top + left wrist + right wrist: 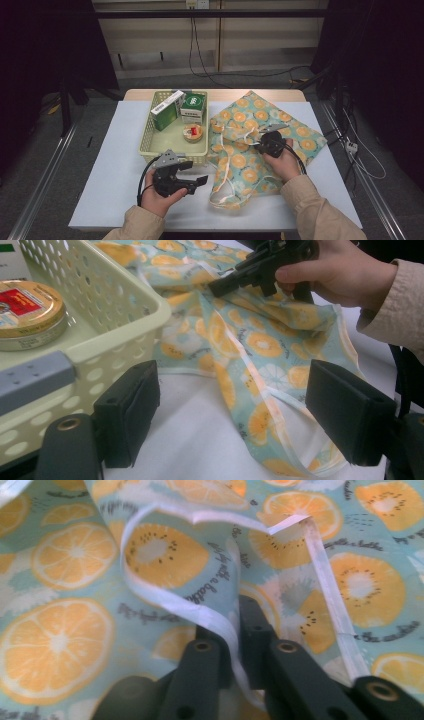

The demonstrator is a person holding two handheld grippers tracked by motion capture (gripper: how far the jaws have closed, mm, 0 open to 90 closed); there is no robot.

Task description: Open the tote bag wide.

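Note:
A teal cloth bag (pixel 250 165) printed with orange slices lies crumpled on the white table, its white straps (pixel 224 172) trailing toward the front edge. My right gripper (pixel 258 141) rests on the middle of the bag. In the right gripper view its jaws (pixel 235 622) stand shut on a white strap (pixel 170 602) and a fold of the cloth (pixel 65 630). My left gripper (pixel 196 178) hovers open just left of the bag and in front of the basket. Nothing lies between its pads (pixel 127 415). The left gripper view shows the right gripper (pixel 220 287) pressed into the bag (pixel 260 345).
A pale yellow perforated basket (pixel 148 145) stands left of the bag, holding two green-and-white boxes (pixel 167 111) and a round gold tin (pixel 192 132). The basket's corner (pixel 125 315) is close to my left gripper. Bare table (pixel 110 170) lies at the left and front.

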